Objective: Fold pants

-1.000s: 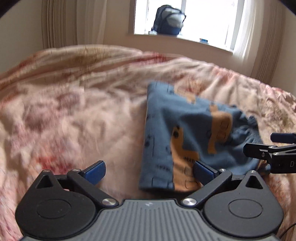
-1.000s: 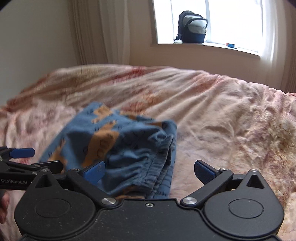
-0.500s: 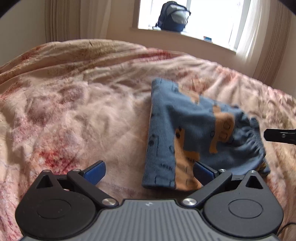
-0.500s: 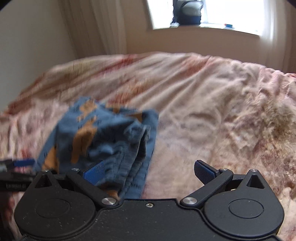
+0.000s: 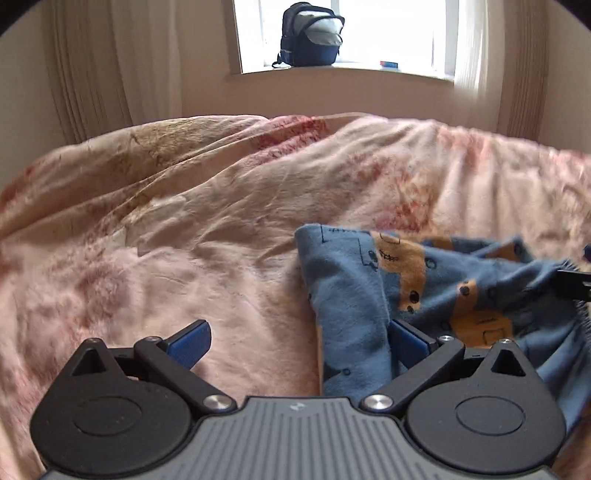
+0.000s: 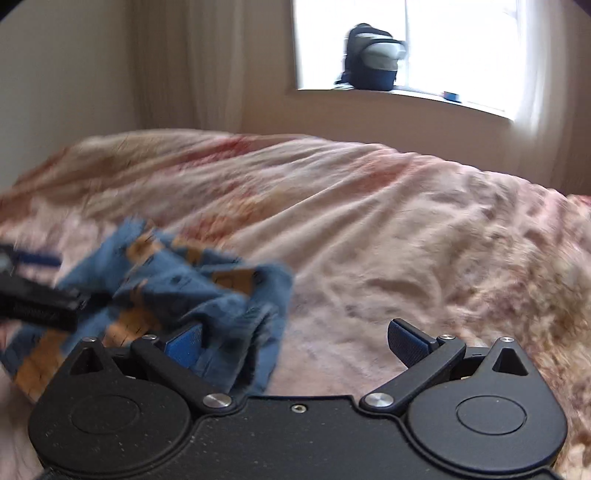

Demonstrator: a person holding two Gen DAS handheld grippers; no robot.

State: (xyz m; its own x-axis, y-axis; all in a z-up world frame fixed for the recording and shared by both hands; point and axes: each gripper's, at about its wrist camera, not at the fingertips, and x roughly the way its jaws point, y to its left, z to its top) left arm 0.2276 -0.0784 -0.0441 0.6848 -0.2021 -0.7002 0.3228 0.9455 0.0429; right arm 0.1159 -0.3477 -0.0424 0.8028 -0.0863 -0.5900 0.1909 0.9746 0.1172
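Bed [image 5: 184, 229] across both views, spread with a rumpled pink-and-red floral cover, creased throughout. Curtains [image 5: 92, 66] beyond it along the wall, and a bright window [image 5: 369, 29] above a sill.

Pants [image 5: 424, 295] — blue, printed with orange shapes — bunched loosely on the cover, low and to the right in the left wrist view, low and to the left in the right wrist view [image 6: 177, 295]. Folded in part, layers uneven, gathered waistband edge toward the right side of the left wrist view. Right wrist view blurred; fabric detail there hard to read.

Left tongs [image 5: 295, 341] spread wide, nothing held. Left pad over bare cover; right pad at the near edge of the pants, touching or just above — cannot tell which.

Right tongs [image 6: 295, 341] likewise wide apart, gripping nothing. Left pad against the bunched cloth, partly hidden by it; right pad over bare cover, well clear of the pants.

Each tool's dark tip visible at the edge of the other's view, over the pants.

Backpack [image 5: 312, 35], dark blue with a grey panel, upright on the sill. Small blue item [image 5: 389, 64] farther right along the same sill, too small to identify.
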